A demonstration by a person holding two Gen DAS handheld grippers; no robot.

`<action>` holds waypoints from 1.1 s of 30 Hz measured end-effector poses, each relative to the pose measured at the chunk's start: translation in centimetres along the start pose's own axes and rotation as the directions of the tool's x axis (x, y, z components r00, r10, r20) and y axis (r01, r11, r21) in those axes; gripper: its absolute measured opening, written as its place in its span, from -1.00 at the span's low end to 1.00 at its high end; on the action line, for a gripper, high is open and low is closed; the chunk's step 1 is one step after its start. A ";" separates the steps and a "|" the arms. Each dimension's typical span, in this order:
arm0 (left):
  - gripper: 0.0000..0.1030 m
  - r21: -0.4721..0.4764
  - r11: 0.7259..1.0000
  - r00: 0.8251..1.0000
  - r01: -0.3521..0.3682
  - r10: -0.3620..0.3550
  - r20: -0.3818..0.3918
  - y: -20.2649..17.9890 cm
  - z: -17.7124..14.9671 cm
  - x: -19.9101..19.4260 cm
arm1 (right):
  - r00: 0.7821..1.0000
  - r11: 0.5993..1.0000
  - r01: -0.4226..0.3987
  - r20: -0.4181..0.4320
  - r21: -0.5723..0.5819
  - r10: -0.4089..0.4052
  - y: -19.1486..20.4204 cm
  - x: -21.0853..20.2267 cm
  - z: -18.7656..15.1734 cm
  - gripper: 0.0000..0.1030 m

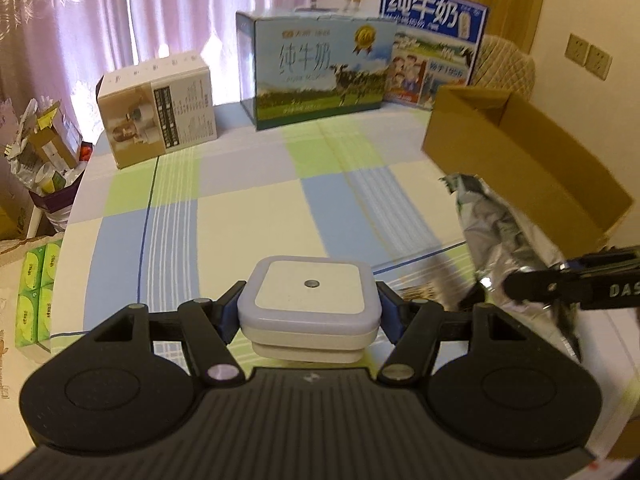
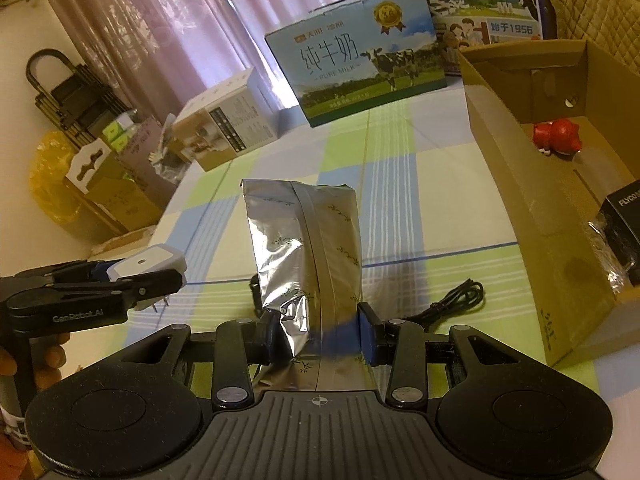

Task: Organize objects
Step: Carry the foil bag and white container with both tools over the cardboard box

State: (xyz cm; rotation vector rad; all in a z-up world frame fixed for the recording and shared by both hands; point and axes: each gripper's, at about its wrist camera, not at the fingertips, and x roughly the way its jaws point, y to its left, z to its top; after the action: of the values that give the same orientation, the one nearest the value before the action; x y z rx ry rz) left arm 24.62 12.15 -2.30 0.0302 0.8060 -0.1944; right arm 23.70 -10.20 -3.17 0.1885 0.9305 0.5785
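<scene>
The left gripper point(image 1: 309, 312) clenches a white, square plug-in night light point(image 1: 310, 304) above the checked tabletop point(image 1: 248, 208). The right gripper point(image 2: 318, 338) clenches a crinkled silver foil pouch point(image 2: 308, 256), upright, beside the open cardboard box point(image 2: 516, 184).

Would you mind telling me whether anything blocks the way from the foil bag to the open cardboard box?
Nothing visible does. The right tongs hold the foil bag above the table, and the cardboard box sits open just to its right. The black cable lies flat below the path.
</scene>
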 end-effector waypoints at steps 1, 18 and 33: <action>0.22 -0.005 1.000 1.000 0.006 -0.006 0.008 -0.3 0.0 -0.5 | 1.000 1.000 -0.005 0.002 0.003 0.005 0.0 -0.4 -0.1 -0.31; 0.22 0.052 0.991 0.987 0.125 -0.130 0.095 -10.8 2.7 -3.3 | 0.991 0.999 -0.038 0.127 0.037 0.033 -4.4 -11.0 1.5 -0.31; 0.22 0.158 0.971 0.973 0.182 -0.201 0.115 -23.6 8.6 2.3 | 0.973 0.993 0.053 0.219 0.109 -0.076 -16.2 -17.0 6.7 -0.31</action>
State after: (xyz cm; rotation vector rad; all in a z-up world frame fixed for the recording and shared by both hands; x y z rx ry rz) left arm 27.91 -12.24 3.11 0.0776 0.6630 -0.4346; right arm 27.53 -32.32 6.32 0.3084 0.7461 0.4397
